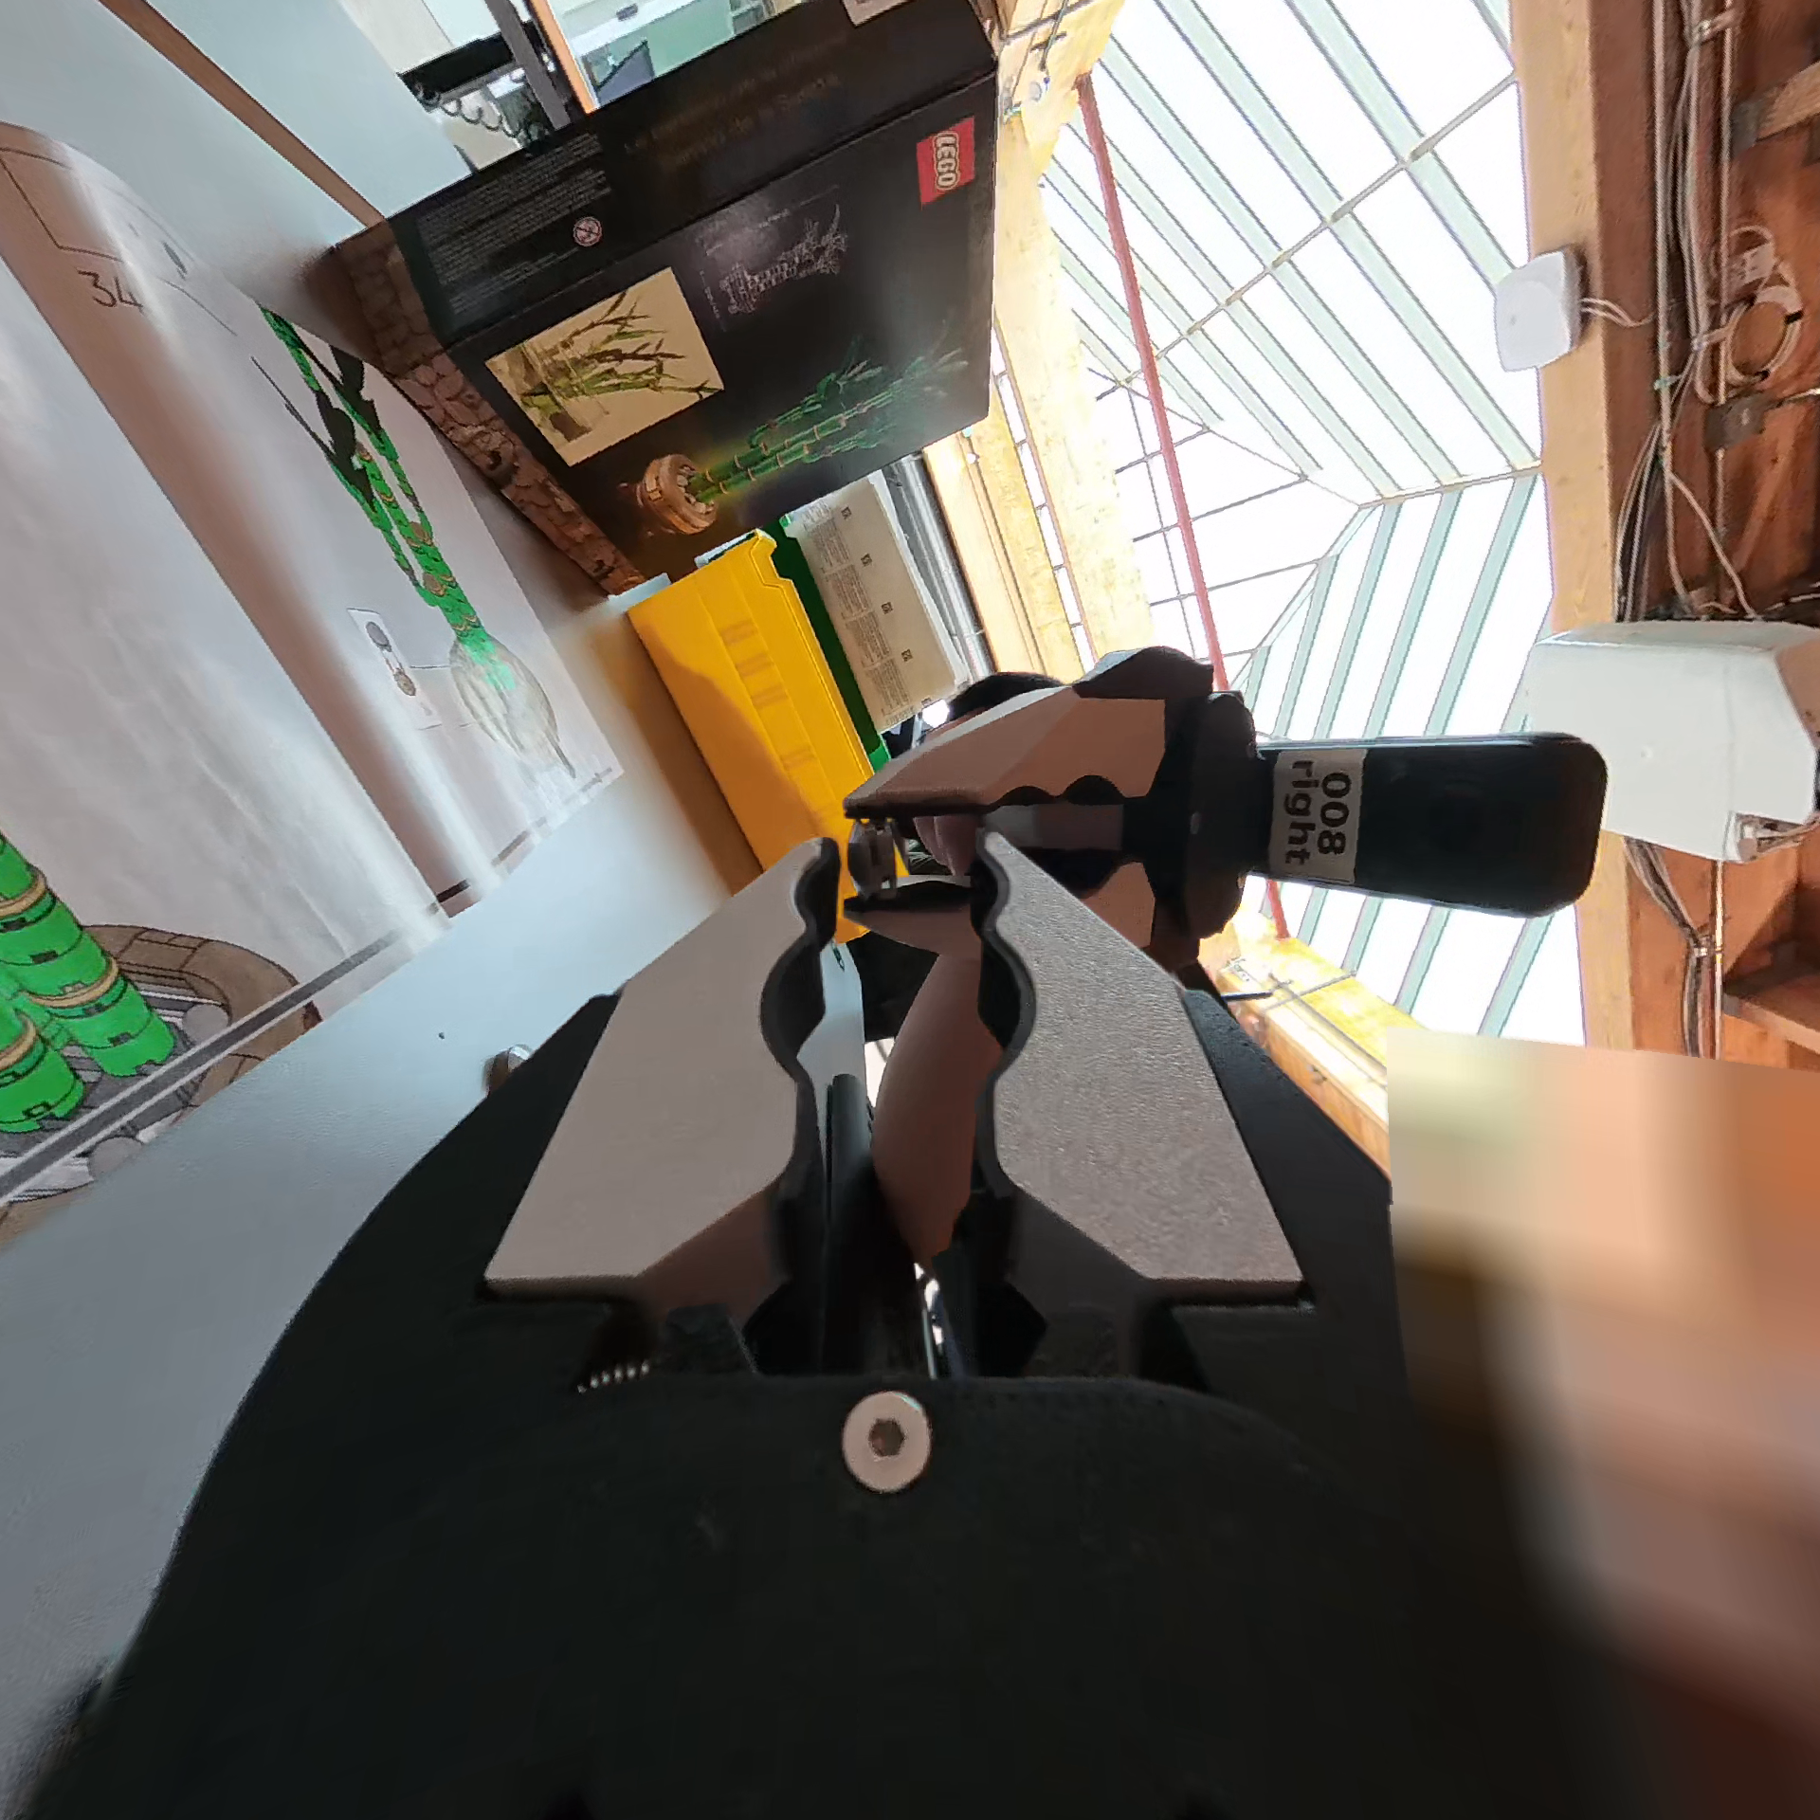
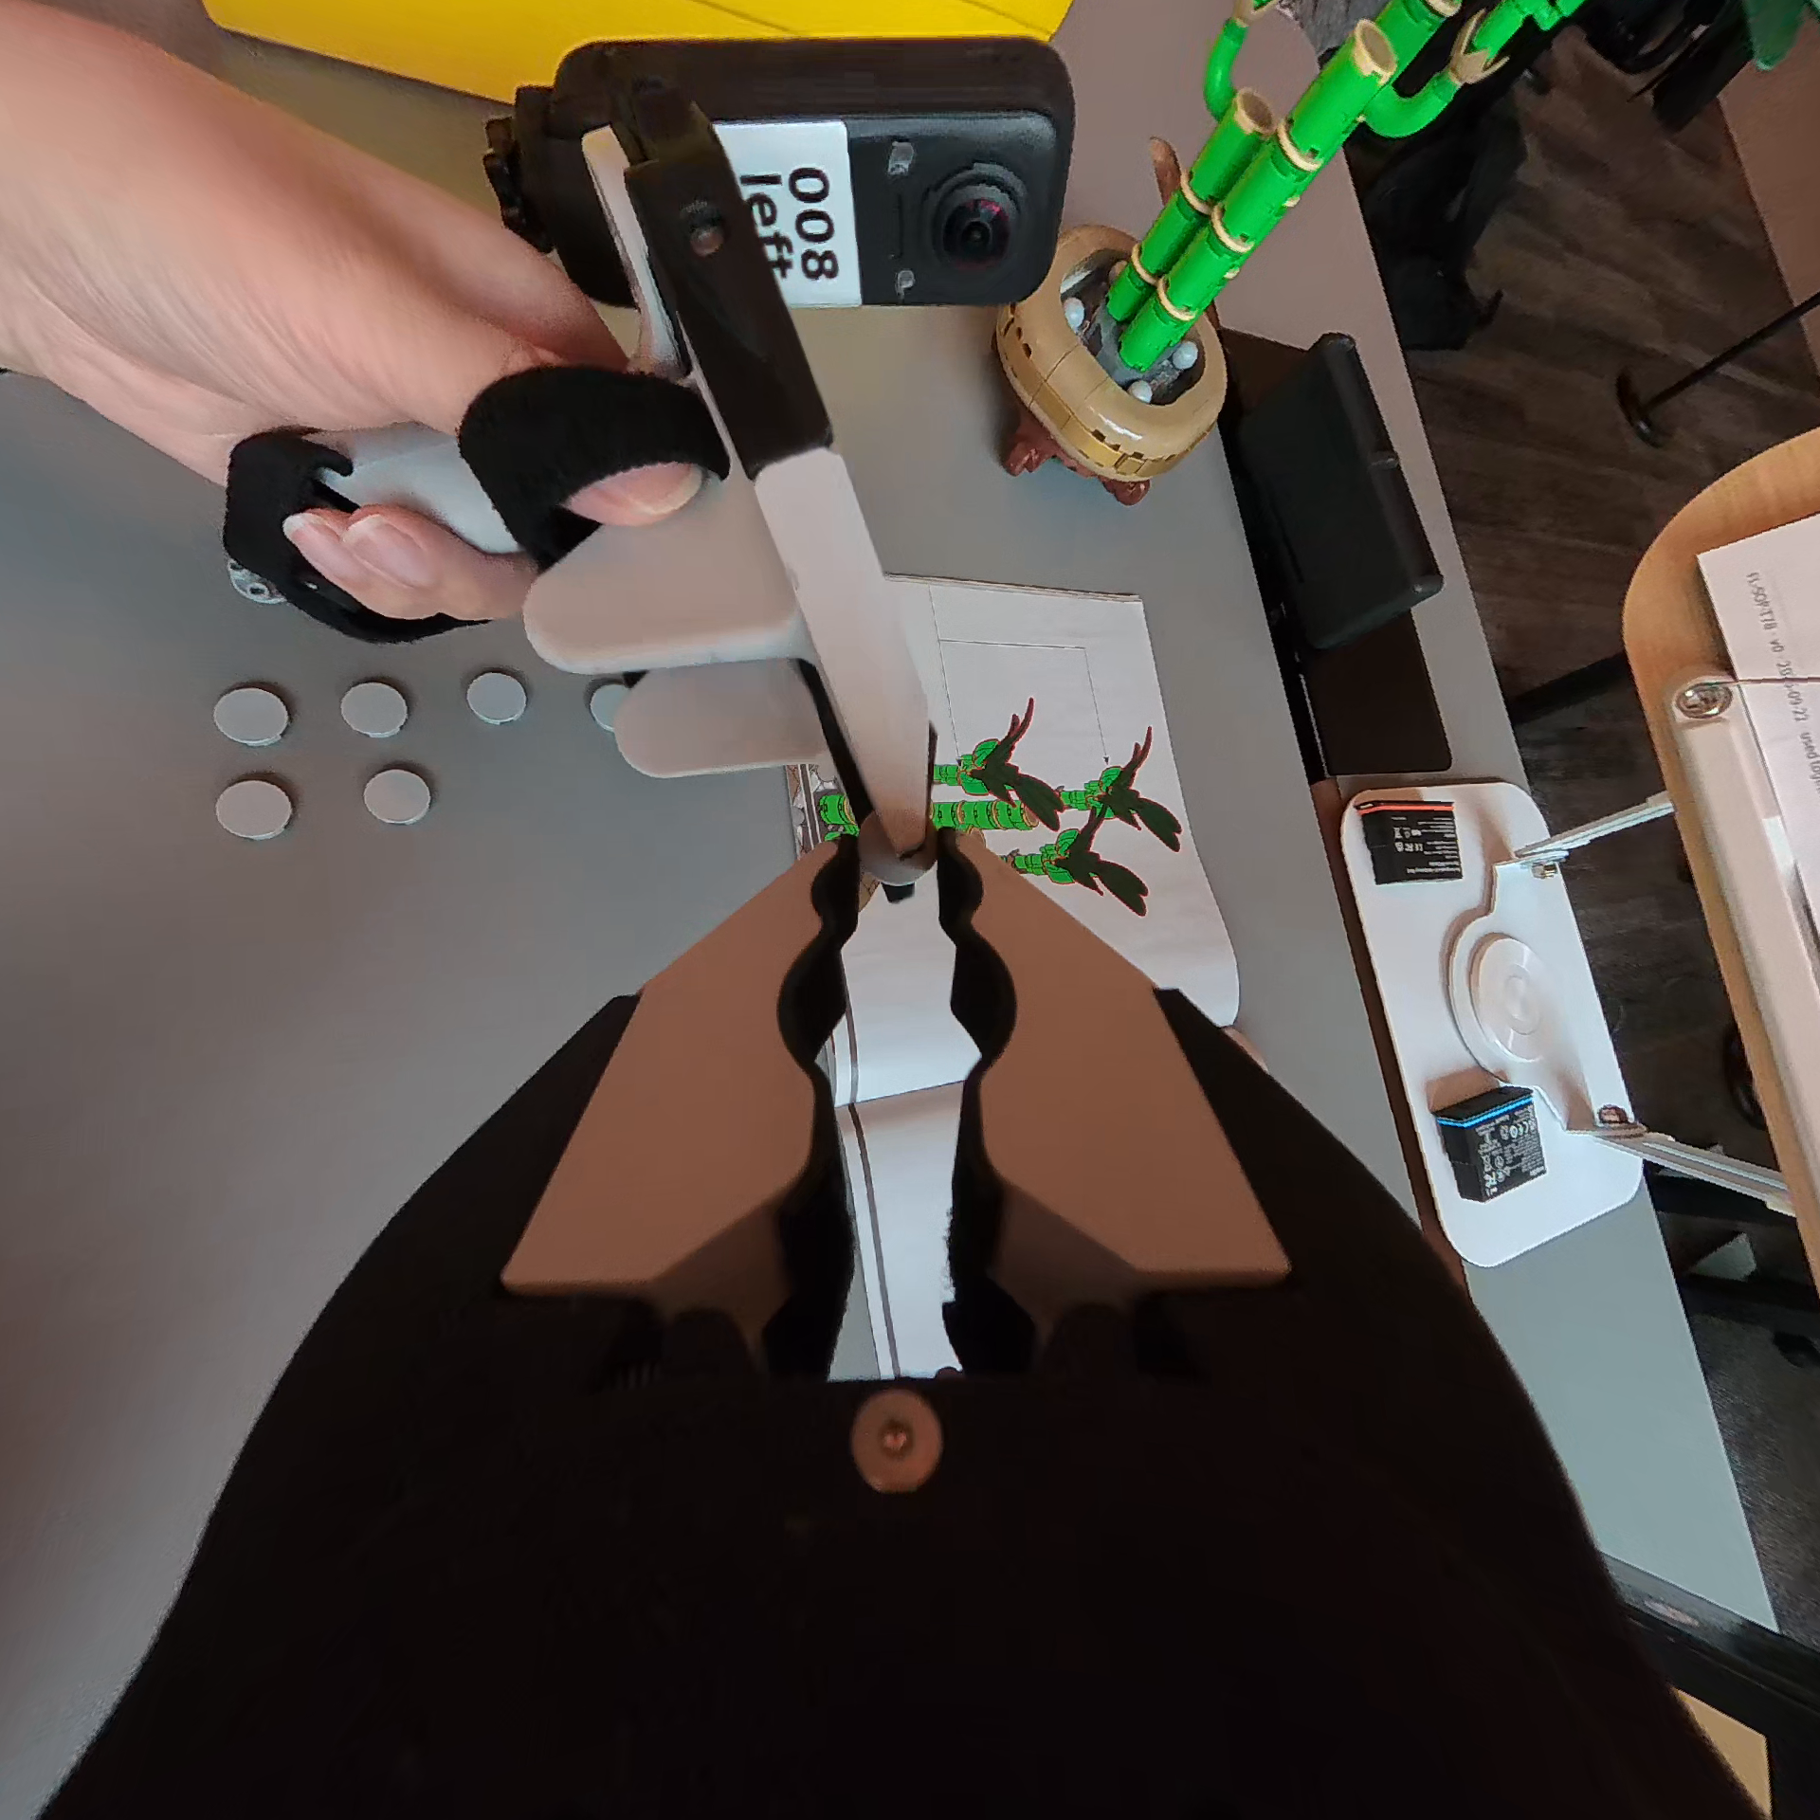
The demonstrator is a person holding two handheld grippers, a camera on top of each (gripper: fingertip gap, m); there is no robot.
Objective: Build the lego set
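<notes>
Bamboo model (image 2: 1221,236) partly built, leaves outstanding; left gripper (image 1: 906,867) and right gripper (image 2: 891,867) nearly pressed together, tip-to-tip, jointly pinching a small piece (image 1: 872,855).

Daylight pours through the glazed roof (image 1: 1310,325), blowing out its panes. Both wide-angle views bend at the edges, and the grey table (image 2: 295,1034) is evenly, softly lit.

booklet (image 2: 1044,689) on table (image 2: 295,985) | model (image 2: 1113,384) behind it | discs (image 2: 325,748) left, perhaps loose
</notes>
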